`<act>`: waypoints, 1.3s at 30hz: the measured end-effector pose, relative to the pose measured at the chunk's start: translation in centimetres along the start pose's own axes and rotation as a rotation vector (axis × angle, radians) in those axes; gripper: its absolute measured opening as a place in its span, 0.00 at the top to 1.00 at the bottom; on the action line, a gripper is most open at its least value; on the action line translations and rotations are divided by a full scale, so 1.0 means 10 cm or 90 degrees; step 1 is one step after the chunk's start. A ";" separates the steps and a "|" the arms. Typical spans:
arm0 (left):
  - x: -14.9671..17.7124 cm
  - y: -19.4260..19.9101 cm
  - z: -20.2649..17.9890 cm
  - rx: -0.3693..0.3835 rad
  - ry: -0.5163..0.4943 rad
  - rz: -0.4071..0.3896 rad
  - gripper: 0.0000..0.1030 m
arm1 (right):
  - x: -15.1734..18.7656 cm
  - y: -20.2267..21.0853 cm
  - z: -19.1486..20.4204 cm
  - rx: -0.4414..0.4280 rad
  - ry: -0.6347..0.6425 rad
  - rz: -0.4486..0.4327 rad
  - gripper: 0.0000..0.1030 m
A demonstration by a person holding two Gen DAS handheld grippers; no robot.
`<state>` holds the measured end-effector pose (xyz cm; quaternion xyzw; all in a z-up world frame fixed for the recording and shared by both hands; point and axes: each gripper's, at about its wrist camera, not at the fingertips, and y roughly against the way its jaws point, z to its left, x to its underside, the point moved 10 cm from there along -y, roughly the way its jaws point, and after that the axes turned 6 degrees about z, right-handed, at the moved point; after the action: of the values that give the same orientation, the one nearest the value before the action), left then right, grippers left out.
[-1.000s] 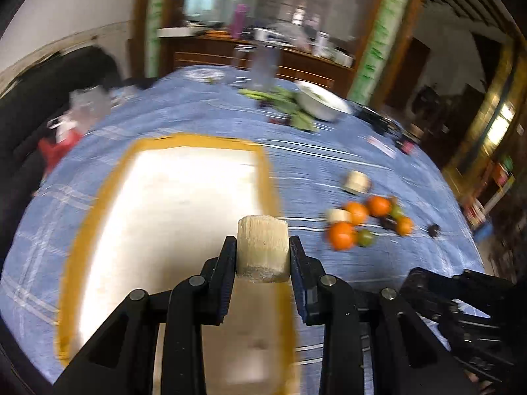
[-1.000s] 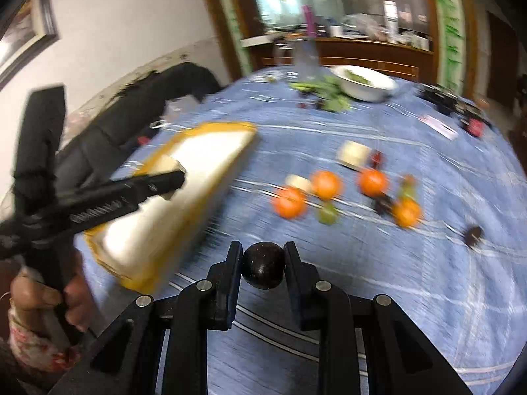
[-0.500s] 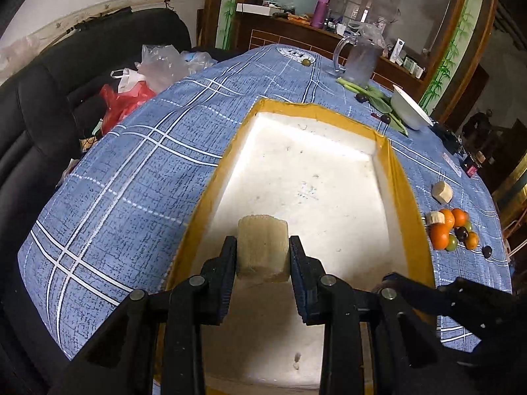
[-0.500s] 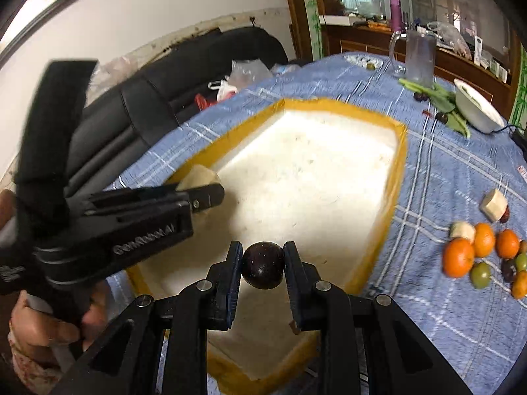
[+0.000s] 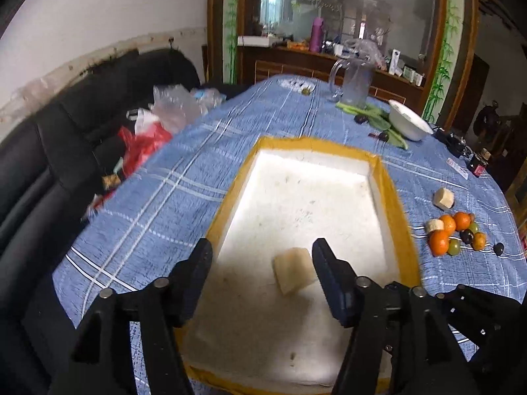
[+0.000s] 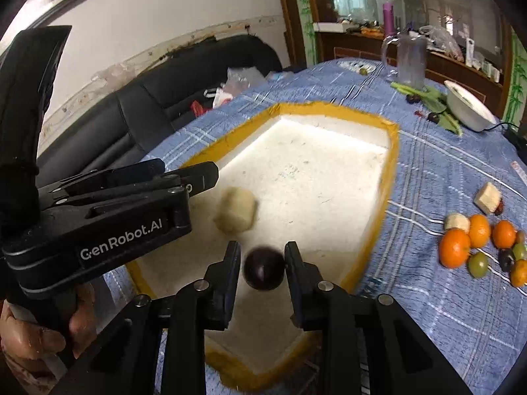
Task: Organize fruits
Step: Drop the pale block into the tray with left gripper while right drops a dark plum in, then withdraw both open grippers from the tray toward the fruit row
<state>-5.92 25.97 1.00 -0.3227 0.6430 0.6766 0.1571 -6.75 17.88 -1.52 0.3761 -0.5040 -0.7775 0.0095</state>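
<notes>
A white foam tray with a yellow rim [image 5: 393, 197] [image 6: 390, 177] lies on the blue checked tablecloth. My left gripper [image 5: 260, 260] is open above the tray; a pale banana chunk [image 5: 294, 273] [image 6: 235, 210] is free below it, blurred. My right gripper [image 6: 263, 263] has its jaws parted around a dark plum [image 6: 263, 268], with small gaps on both sides. A cluster of oranges [image 6: 454, 247] [image 5: 439, 242], green and dark fruits and banana pieces lies on the cloth to the right of the tray.
A white bowl [image 5: 410, 125] [image 6: 469, 110], green vegetables [image 5: 372, 115] and a clear jug [image 5: 354, 80] stand at the table's far end. A black sofa [image 5: 66, 138] with plastic bags is on the left. Small items lie at the far right edge.
My left gripper has opened and let go of the banana chunk, which now sits lower in the tray. My right gripper's jaws have parted around the plum over the tray.
</notes>
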 end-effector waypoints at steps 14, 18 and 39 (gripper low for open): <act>-0.13 0.52 -0.53 0.012 -0.063 -0.078 0.29 | 0.05 0.79 -0.57 0.013 -0.098 -0.105 0.49; -0.12 0.59 -0.65 0.009 -0.080 -0.086 0.29 | 0.13 0.90 -0.74 0.017 -0.126 -0.119 0.49; -0.05 0.62 -1.15 0.013 -0.146 -0.076 0.24 | 0.52 1.32 -1.66 0.062 -0.250 -0.157 0.48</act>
<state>-6.76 14.13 6.47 -0.2795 0.6076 0.6916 0.2729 -5.46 -3.52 2.44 0.2760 -0.4836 -0.8057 -0.2020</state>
